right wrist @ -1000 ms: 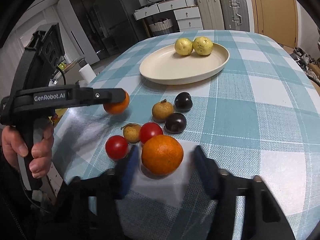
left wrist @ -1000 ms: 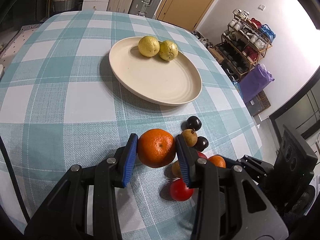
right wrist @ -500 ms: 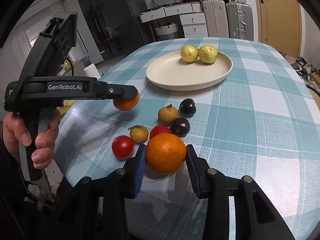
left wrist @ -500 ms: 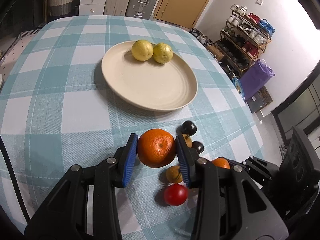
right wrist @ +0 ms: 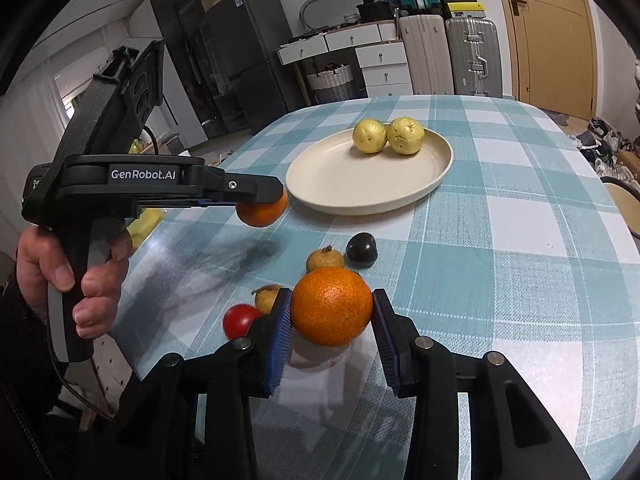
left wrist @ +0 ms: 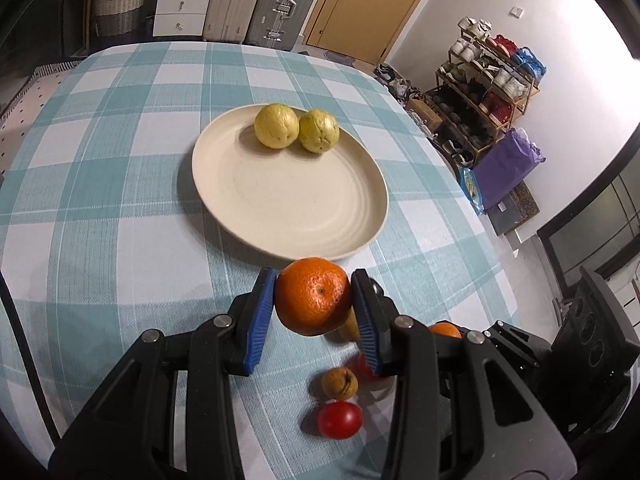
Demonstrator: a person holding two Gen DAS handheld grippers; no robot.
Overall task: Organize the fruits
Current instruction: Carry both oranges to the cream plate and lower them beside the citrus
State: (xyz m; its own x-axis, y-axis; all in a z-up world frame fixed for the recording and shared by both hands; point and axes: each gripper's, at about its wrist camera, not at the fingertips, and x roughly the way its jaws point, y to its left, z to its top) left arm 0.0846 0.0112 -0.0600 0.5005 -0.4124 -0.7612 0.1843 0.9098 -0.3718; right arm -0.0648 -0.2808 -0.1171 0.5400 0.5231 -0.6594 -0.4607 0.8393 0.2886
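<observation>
My left gripper (left wrist: 313, 306) is shut on an orange (left wrist: 313, 296) and holds it above the cloth, just short of the cream plate (left wrist: 280, 208). Two yellow guavas (left wrist: 277, 125) sit at the plate's far side. My right gripper (right wrist: 331, 322) is shut on a second orange (right wrist: 331, 306), lifted off the table. The left gripper (right wrist: 256, 196) with its orange (right wrist: 262, 212) also shows in the right wrist view, near the plate (right wrist: 360, 196). A red tomato (right wrist: 240, 319), two brownish fruits (right wrist: 325, 259) and a dark plum (right wrist: 361, 250) lie on the cloth.
The table has a teal checked cloth (left wrist: 100, 184). Its right edge drops to the floor near a shoe rack (left wrist: 488, 92). Suitcases (right wrist: 452, 56) and drawers stand beyond the far edge. A tomato (left wrist: 339, 420) and a brown fruit (left wrist: 339, 383) lie under the left gripper.
The right gripper closed on its orange and lifted it. The left gripper carried its orange forward and higher, closer to the plate.
</observation>
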